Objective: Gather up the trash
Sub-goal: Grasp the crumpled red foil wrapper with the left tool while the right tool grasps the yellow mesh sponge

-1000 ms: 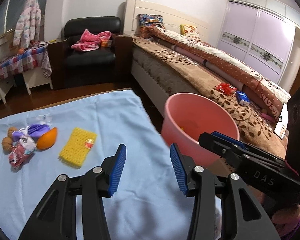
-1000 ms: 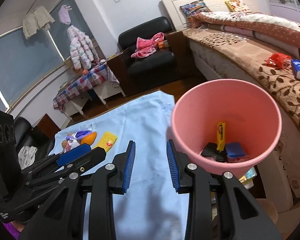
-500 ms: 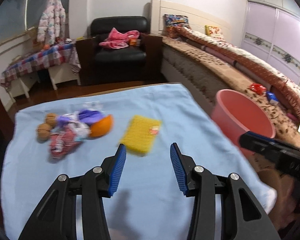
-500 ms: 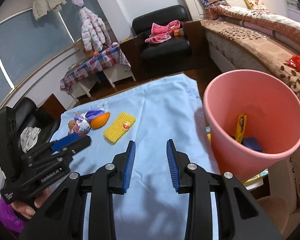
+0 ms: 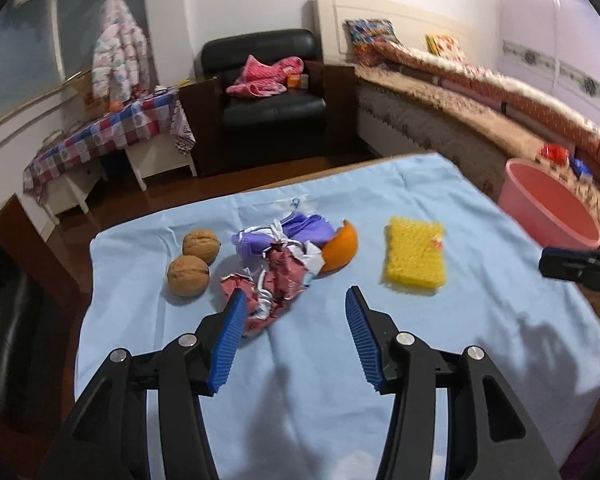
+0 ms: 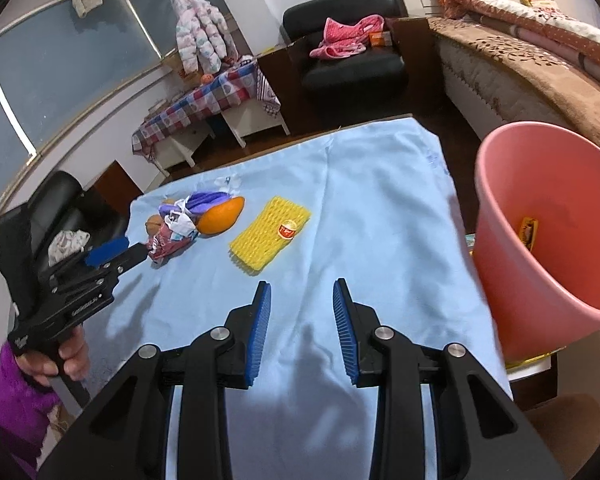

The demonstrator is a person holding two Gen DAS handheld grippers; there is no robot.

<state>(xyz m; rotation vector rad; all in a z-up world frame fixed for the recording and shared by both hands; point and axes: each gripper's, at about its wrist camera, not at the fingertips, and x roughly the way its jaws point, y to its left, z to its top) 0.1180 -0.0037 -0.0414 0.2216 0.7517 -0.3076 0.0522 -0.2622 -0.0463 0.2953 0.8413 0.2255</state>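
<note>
On the light blue cloth lies a trash pile: a crumpled red wrapper, a purple wrapper, an orange peel and two walnuts. A yellow foam net lies to its right. My left gripper hovers just before the red wrapper with its jaws opening; the wrapper's near end reaches in beside the left tip, untouched. My right gripper is open and empty over bare cloth, short of the foam net. The pink bucket stands at the table's right edge, with a yellow wrapper inside.
A black armchair with pink clothes stands behind the table, and a bed runs along the right. A low table with a checkered cloth is at the back left. A dark seat is beside the table's left edge.
My left gripper swung left from the bucket to the trash pile, closer to the cloth, and its jaws widened. My right gripper also moved left, so the bucket now sits at its view's right.
</note>
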